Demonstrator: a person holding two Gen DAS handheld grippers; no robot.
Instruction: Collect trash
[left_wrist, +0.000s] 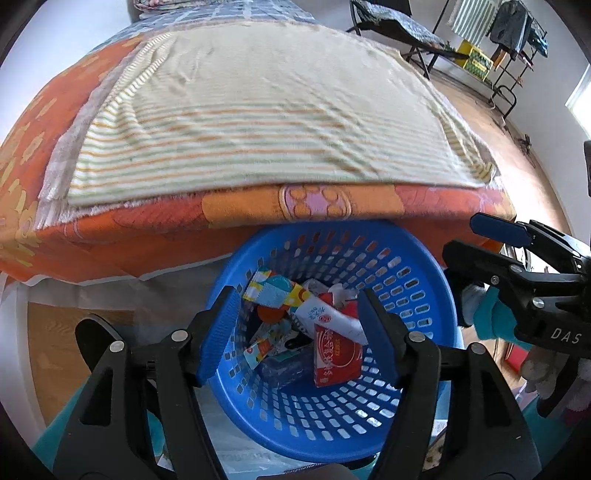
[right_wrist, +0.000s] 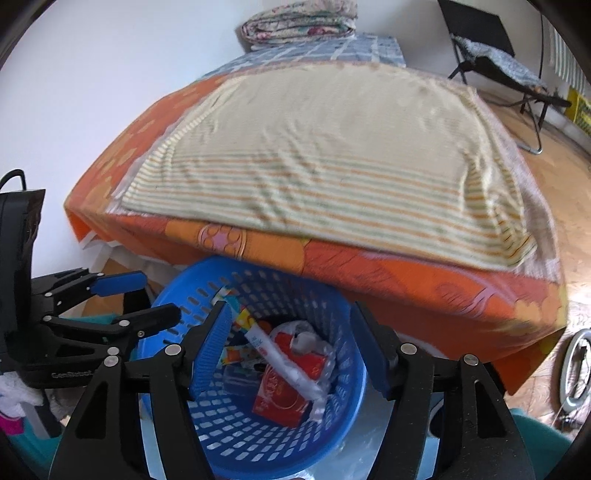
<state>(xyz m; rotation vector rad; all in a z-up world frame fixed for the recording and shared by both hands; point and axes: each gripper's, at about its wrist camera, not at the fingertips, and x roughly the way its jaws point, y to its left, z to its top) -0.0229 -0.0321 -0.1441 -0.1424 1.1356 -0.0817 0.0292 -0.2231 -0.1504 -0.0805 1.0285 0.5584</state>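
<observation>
Trash (left_wrist: 325, 332): already sitting in the blue perforated basket (left_wrist: 406, 258), which stands on the floor just in front of the bed's near edge. Contents I can make out: red carton (left_wrist: 334, 354), white tissue pack (left_wrist: 328, 317), colourful wrappers (left_wrist: 275, 291), crumpled white plastic (right_wrist: 314, 343). Something dark lies underneath, can't tell what.

Left gripper (left_wrist: 299, 339) hangs over the basket mouth, jaws wide, nothing between them. Right gripper (right_wrist: 291, 347) likewise hangs over the basket, jaws wide, empty. In the left view it comes in from the right of the basket.

Bed: striped towel (left_wrist: 258, 122) spread flat over an orange floral sheet (left_wrist: 314, 206). No trash visible on top. Folded quilt (right_wrist: 299, 22) at the far end, folding chair (right_wrist: 491, 48) far right.

Judgement: drop step looks complete, task near its end or finished. Next move calls for scanning the bed and floor for leftovers; if none, back both grippers off the basket. Frames are motion-blurred, so small scraps could be missed.
</observation>
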